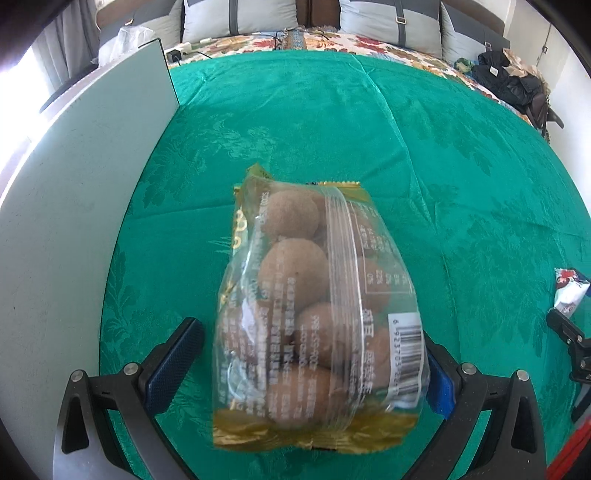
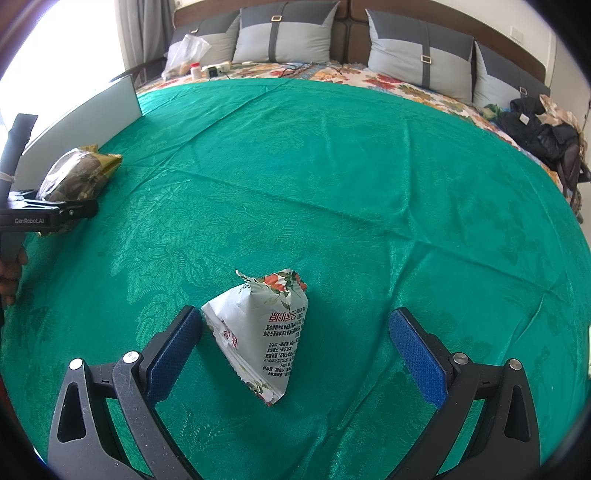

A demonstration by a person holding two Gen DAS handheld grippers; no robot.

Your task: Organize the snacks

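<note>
A clear bag of round brown snacks with yellow sealed ends lies lengthwise between the fingers of my left gripper. That gripper is open: its right pad touches the bag and its left pad stands a little apart. The same bag shows at the far left in the right wrist view, beside the white board. A white floral snack packet lies on the green cloth. My right gripper is open around it, and the packet sits close to the left pad.
A white board stands along the left edge of the cloth. Pillows, a plastic bag, a bottle and a power strip lie at the far end. Dark clothes are piled at the far right. A hand holds the left gripper's handle.
</note>
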